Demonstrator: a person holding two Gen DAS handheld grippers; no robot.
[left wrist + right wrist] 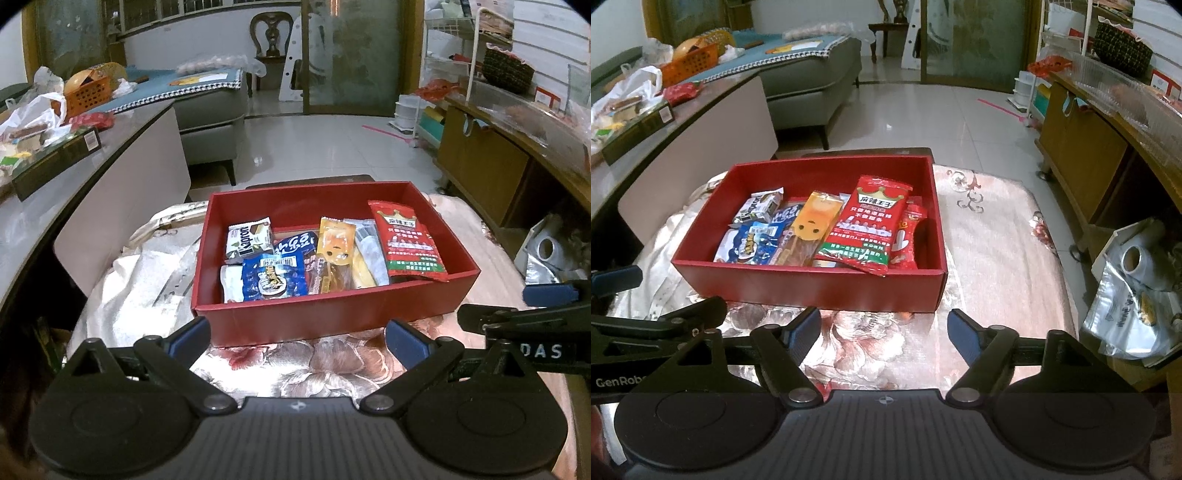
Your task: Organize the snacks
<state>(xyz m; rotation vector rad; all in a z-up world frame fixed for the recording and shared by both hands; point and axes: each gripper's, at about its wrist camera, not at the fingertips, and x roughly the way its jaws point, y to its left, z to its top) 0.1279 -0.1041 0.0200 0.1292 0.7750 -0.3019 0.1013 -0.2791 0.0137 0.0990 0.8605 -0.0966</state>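
A red box (314,321) sits on a floral cloth (997,236) covering the surface, w/ snacks packed inside. From the left wrist view: a white-green wafer pack (249,238) at the back left, a blue pack (274,275) in front of it near the front wall, an orange pack (335,242) w/ a face print in the middle, a pale long pack (369,247) just beside it, and a red pack (410,243) w/ a crown leaning on the right wall. The right wrist view shows the same red pack (873,221) overlapping a second, smaller red pack (908,236) at the right side of the box. Left gripper (297,338) hangs just in front of the box's front wall, jaws wide apart, nothing between them, only cloth below. Right gripper (884,332) is also near the front wall, toward the box's right corner, jaws spread, empty. Each gripper shows at the edge of the other's view, side by side, not touching the box. Off the surface to the right: silver bags (1134,314) in a white box. To the left, a grey counter (122,147) w/ a green box (55,158) and an orange basket (88,94).
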